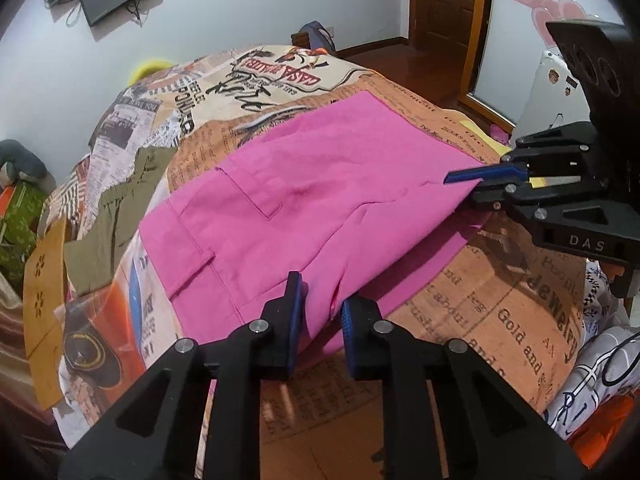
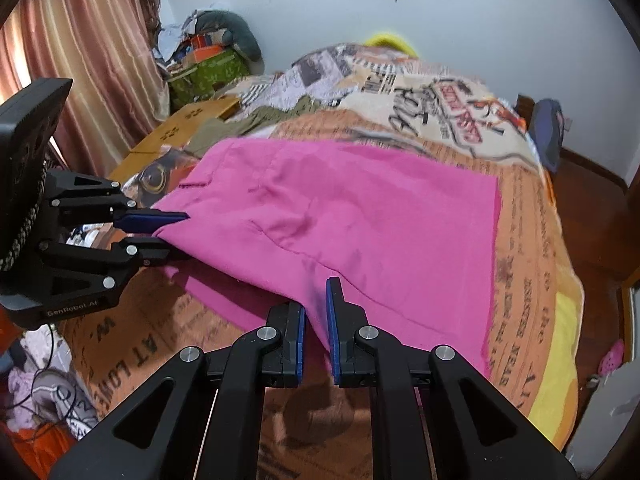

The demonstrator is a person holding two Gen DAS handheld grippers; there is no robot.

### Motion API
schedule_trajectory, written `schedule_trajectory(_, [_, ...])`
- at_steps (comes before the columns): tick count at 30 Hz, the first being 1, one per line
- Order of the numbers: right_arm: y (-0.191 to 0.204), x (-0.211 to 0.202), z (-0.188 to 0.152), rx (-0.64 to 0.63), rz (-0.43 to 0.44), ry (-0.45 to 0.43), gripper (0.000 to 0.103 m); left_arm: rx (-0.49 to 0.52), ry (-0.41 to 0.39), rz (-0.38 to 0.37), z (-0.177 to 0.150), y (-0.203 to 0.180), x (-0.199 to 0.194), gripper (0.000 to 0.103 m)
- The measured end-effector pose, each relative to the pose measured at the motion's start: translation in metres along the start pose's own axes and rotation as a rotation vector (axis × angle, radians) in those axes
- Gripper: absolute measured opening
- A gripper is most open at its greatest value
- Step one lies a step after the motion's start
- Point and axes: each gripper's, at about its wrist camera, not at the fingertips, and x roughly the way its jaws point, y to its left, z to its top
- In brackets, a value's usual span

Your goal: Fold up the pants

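Observation:
Pink pants (image 1: 312, 200) lie folded on a bed with a newspaper-print cover (image 1: 500, 320); they also show in the right wrist view (image 2: 360, 220). My left gripper (image 1: 320, 312) is shut on the near edge of the pants and lifts it slightly. In the right wrist view it (image 2: 176, 236) pinches the pants' left corner. My right gripper (image 2: 316, 312) is shut on the near edge of the pants too. In the left wrist view it (image 1: 464, 186) grips the right-hand corner.
An olive-green garment (image 1: 120, 208) lies on the bed beyond the pants. A wooden board (image 1: 42, 280) sits at the bed's left side. Curtains (image 2: 80, 48) and a cluttered pile (image 2: 208, 56) stand beyond it. Wooden floor and a door (image 1: 444, 0) are to the right.

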Motion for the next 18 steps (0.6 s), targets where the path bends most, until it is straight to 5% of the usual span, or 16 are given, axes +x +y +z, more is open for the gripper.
schedule_trajectory(6, [-0.007,0.004,-0.003,0.06,0.023,0.07,0.017,-0.005,0.031,-0.002,-0.008,-0.008,0.002,0.023])
schedule_trajectory(8, [-0.007,0.0,-0.003,0.072,0.034,0.091,0.028,-0.019,0.034,-0.036,-0.01,-0.007,-0.005,0.039])
schedule_trajectory(11, [-0.006,-0.012,-0.002,0.072,0.052,0.065,0.039,-0.062,0.024,-0.089,-0.01,-0.004,-0.02,0.047])
schedule_trajectory(18, [0.006,-0.026,0.015,0.082,0.089,-0.016,0.041,-0.148,-0.094,-0.111,0.008,0.01,-0.047,0.057])
